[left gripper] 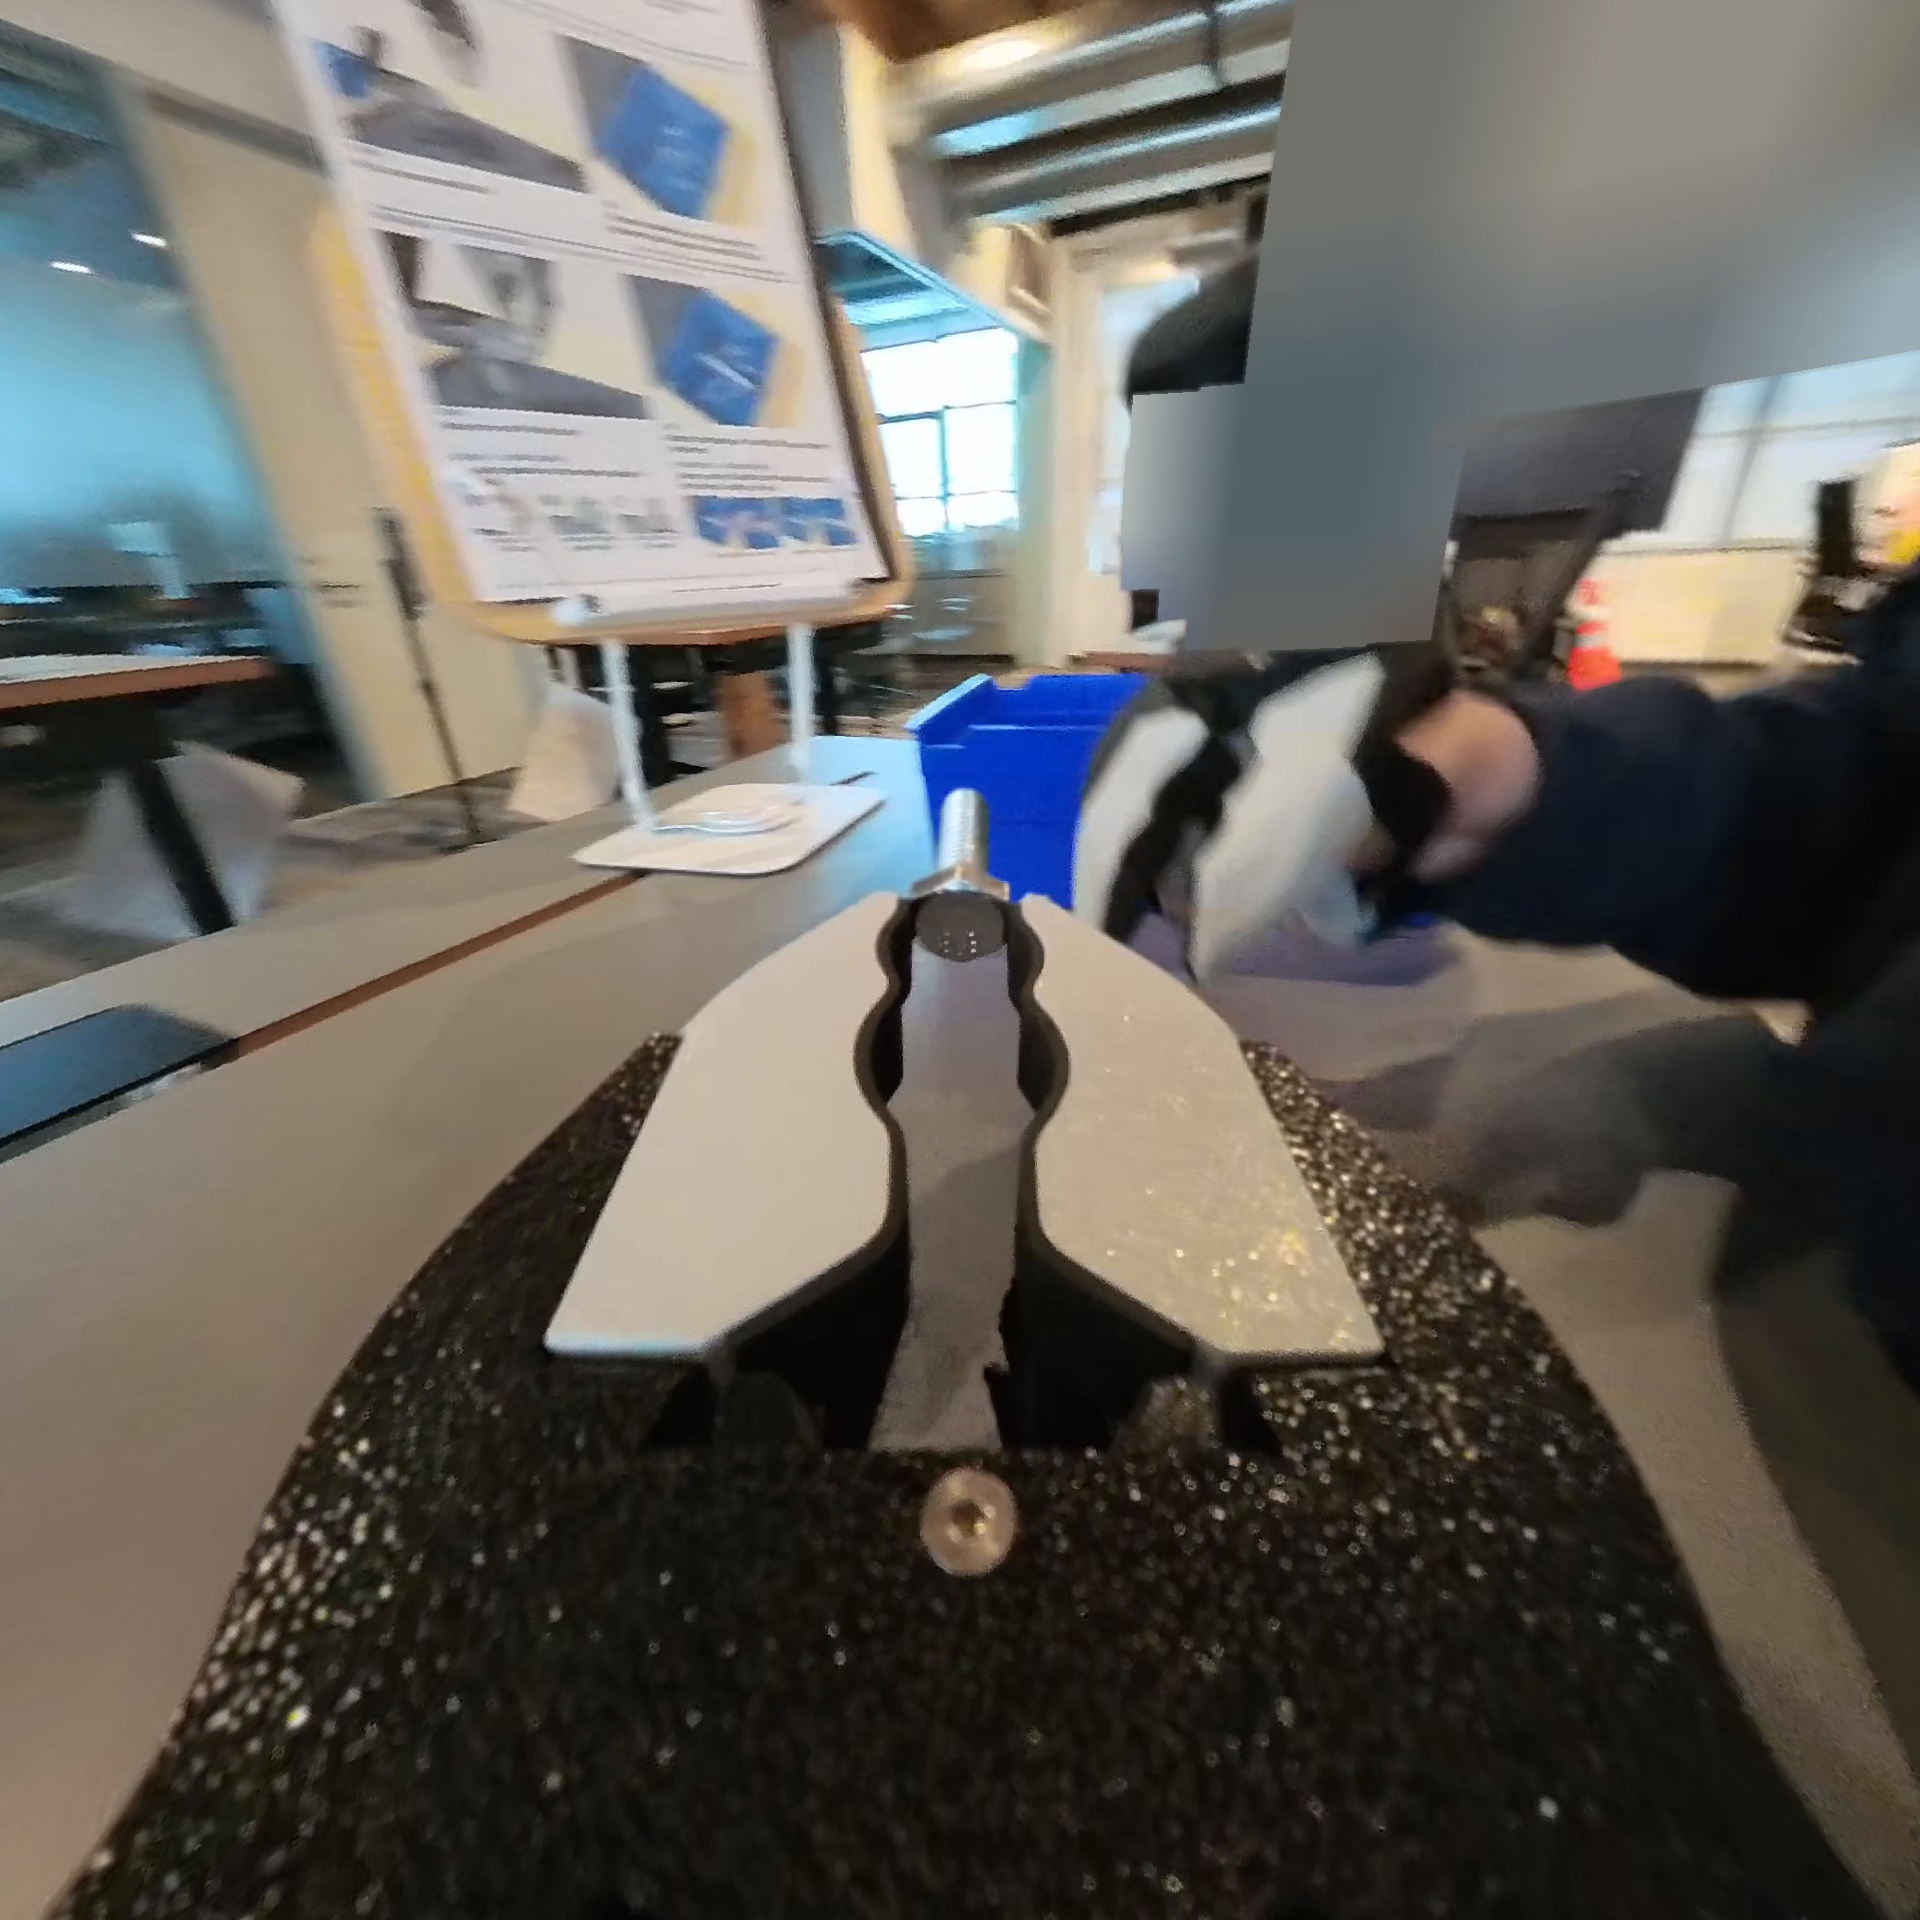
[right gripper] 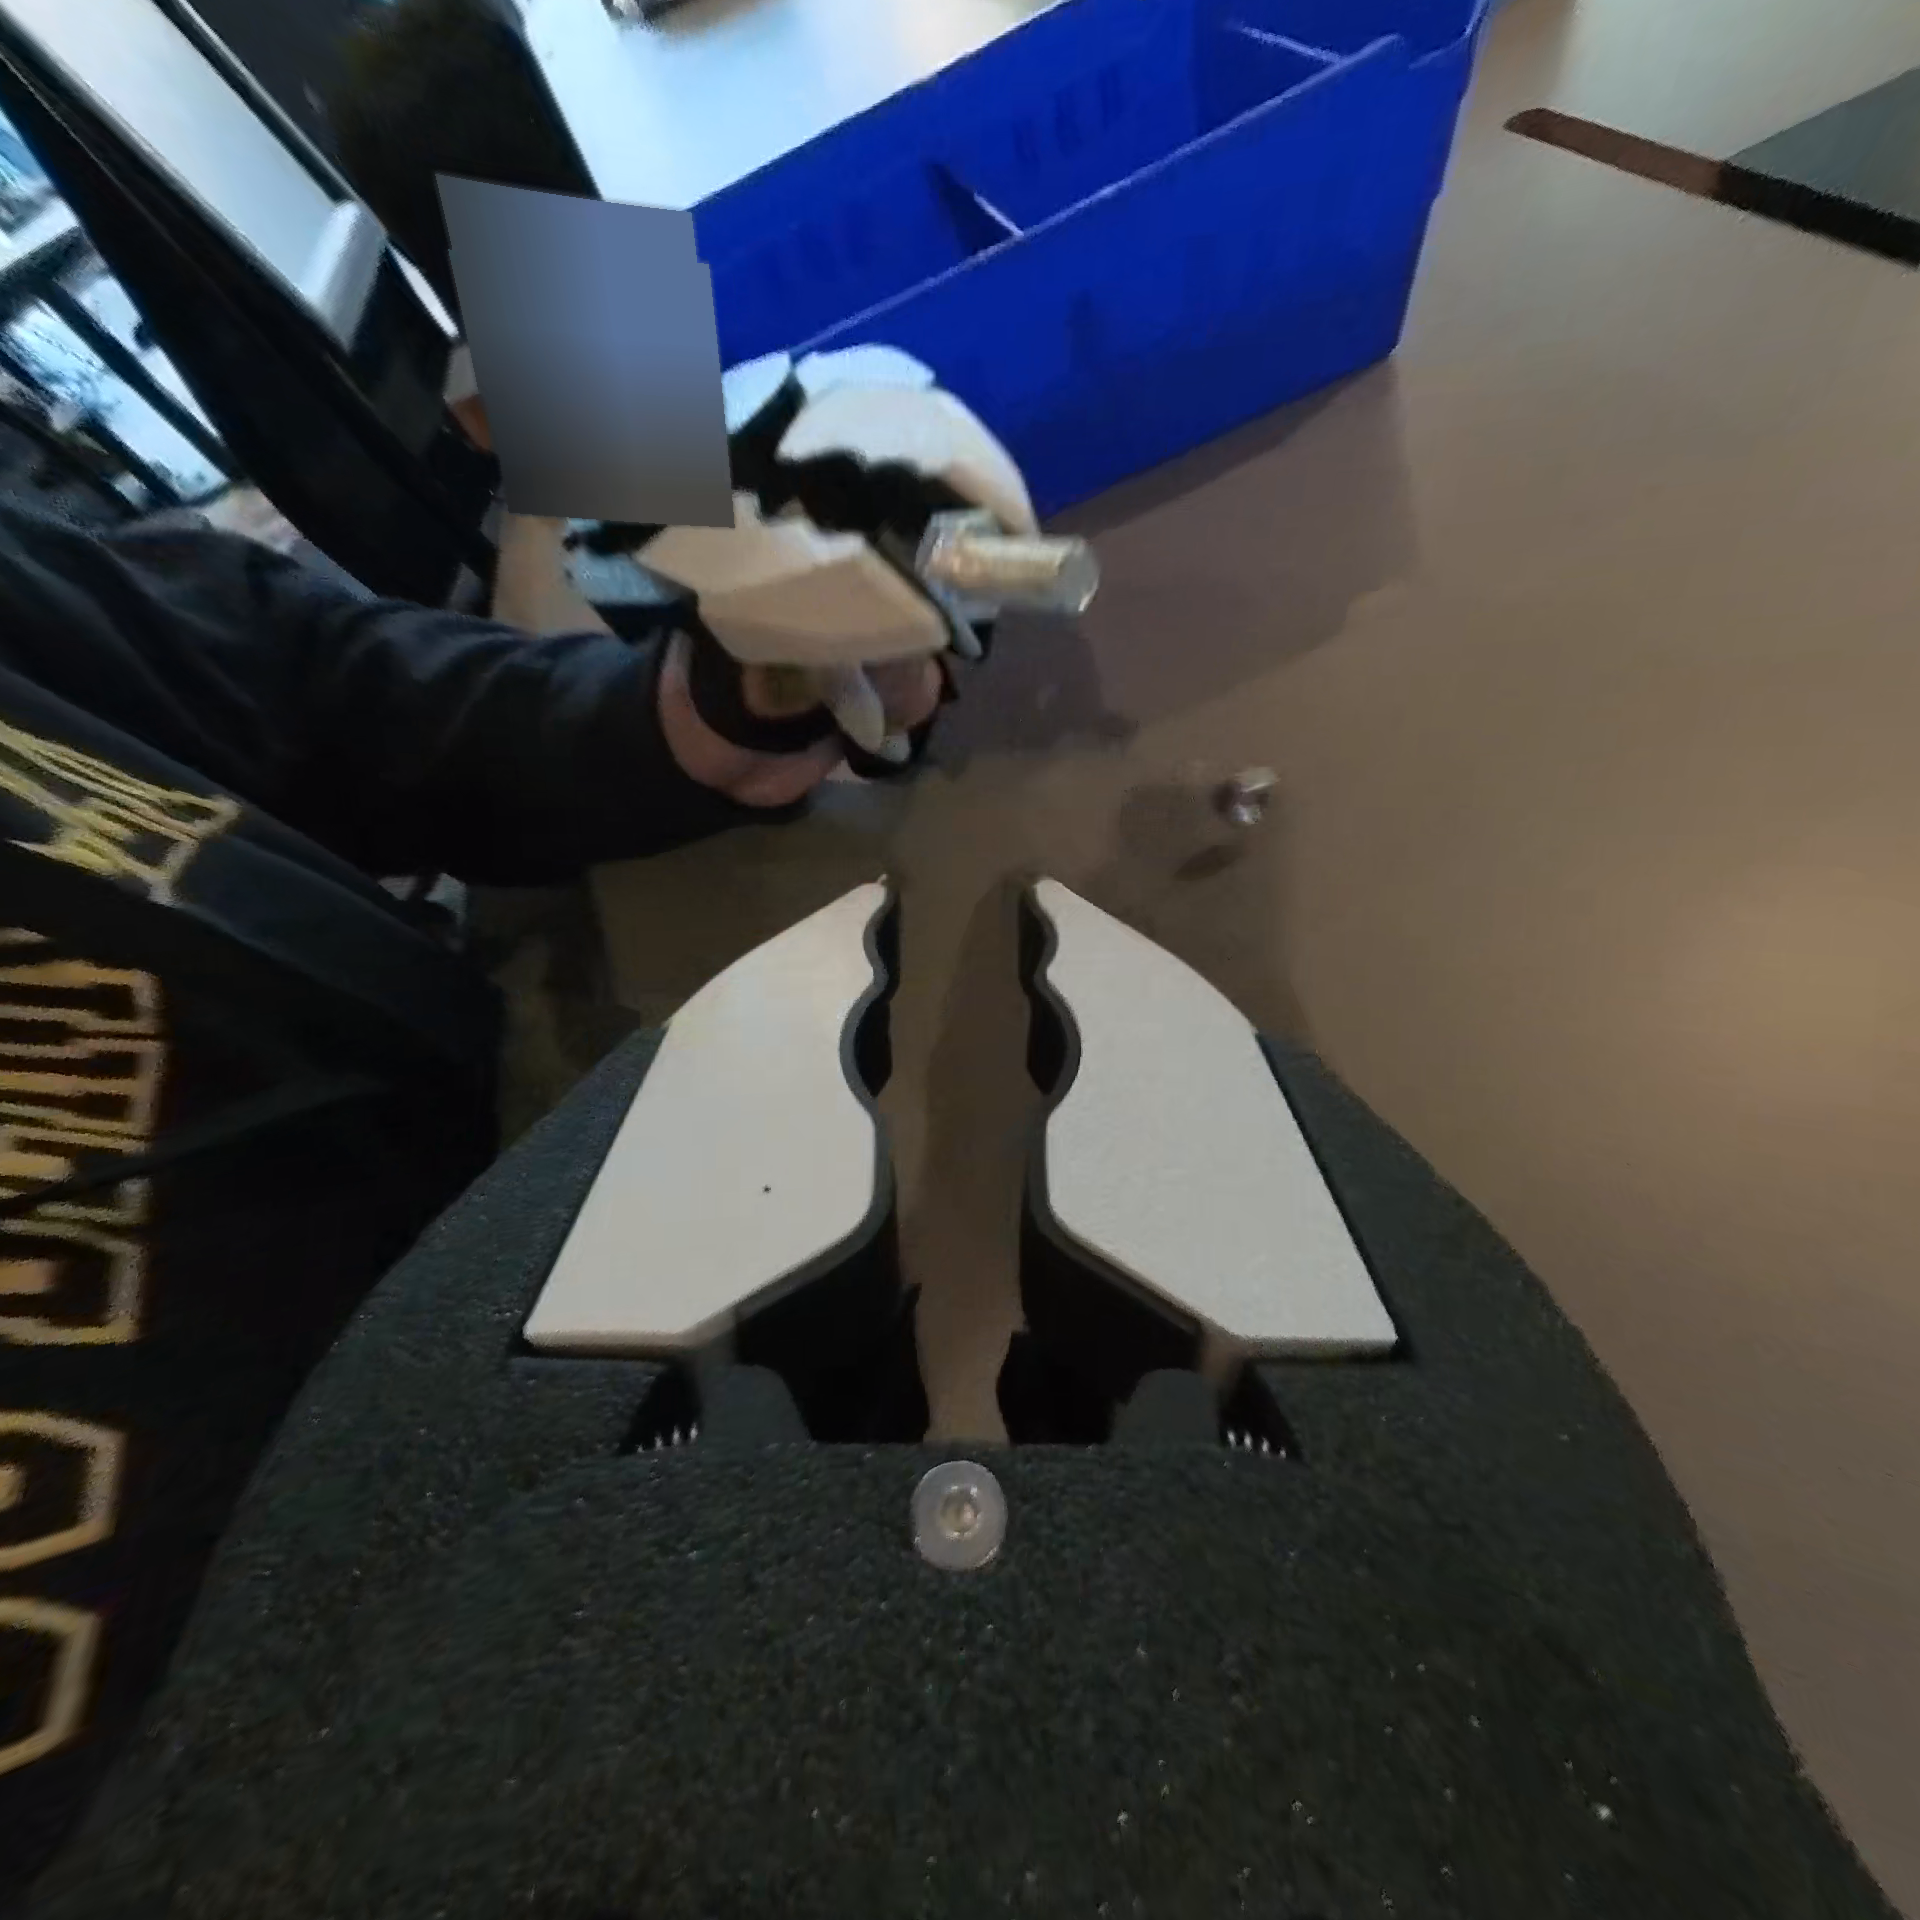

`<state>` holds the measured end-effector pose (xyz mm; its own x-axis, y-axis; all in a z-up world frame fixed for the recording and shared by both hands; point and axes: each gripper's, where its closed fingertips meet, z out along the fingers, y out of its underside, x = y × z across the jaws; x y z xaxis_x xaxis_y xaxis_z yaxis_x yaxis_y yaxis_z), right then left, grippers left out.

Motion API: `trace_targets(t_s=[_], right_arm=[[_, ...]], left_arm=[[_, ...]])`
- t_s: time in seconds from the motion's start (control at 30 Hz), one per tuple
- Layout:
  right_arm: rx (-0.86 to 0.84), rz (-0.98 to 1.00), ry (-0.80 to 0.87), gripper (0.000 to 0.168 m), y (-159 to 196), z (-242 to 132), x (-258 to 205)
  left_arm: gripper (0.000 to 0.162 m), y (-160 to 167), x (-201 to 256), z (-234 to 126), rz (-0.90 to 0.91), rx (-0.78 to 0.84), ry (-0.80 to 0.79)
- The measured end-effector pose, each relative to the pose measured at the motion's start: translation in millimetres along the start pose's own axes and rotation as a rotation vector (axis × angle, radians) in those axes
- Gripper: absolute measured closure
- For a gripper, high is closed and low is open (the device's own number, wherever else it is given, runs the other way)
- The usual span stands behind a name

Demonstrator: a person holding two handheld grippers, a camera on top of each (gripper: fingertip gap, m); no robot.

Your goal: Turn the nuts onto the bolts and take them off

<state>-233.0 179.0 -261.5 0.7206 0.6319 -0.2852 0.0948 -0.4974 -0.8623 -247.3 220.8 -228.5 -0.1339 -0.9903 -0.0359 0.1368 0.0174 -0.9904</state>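
My left gripper [left gripper: 958, 920] is shut on the hexagonal head of a silver bolt [left gripper: 962, 836]. The threaded shank points forward, away from the camera, above the grey table [left gripper: 312, 1195]. In the right wrist view the left gripper [right gripper: 961, 603] holds that bolt [right gripper: 1013, 577] pointing to the right above the table. My right gripper [right gripper: 958, 894] is open and empty, with the table showing between its fingers. It appears blurred in the left wrist view [left gripper: 1184, 914], to the right of the bolt. A small silver nut [right gripper: 1242, 795] lies on the table, ahead and to the right of the right gripper.
A blue divided bin [right gripper: 1143, 312] stands on the table behind the bolt and also shows in the left wrist view [left gripper: 997, 769]. A poster board [left gripper: 582, 312] on a white stand base [left gripper: 727, 831] stands at the back left. The person's dark sleeves flank both views. Some 6 centimeters of space lies between my two pairs of fingers.
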Motion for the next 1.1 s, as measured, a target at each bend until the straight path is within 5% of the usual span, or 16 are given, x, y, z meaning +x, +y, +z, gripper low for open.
trace_targets(t_s=[0.2, 0.37, 0.53, 0.7, 0.97, 1.1], right_arm=[[-0.045, -0.191, 0.095, 0.137, 22, 28, 17], [0.065, -0.257, 0.112, 0.132, 5, 36, 28], [0.432, -0.061, -0.143, 0.139, -47, 15, 9], [0.489, 0.011, -0.292, 0.15, -62, 17, -3], [0.358, -0.111, -0.123, 0.158, -57, 24, 17], [-0.04, -0.194, 0.119, 0.158, -17, 33, 61]], left_arm=[[0.145, -7, -11, -8, -0.019, 0.047, -0.058], [0.145, -11, -10, -11, -0.046, 0.073, -0.033], [0.146, -12, 0, -9, -0.071, 0.09, 0.051], [0.146, -7, 10, -4, -0.089, 0.071, 0.123], [0.134, 7, -6, 0, -0.135, -0.014, 0.049], [0.12, 11, -26, -5, -0.062, -0.077, -0.098]])
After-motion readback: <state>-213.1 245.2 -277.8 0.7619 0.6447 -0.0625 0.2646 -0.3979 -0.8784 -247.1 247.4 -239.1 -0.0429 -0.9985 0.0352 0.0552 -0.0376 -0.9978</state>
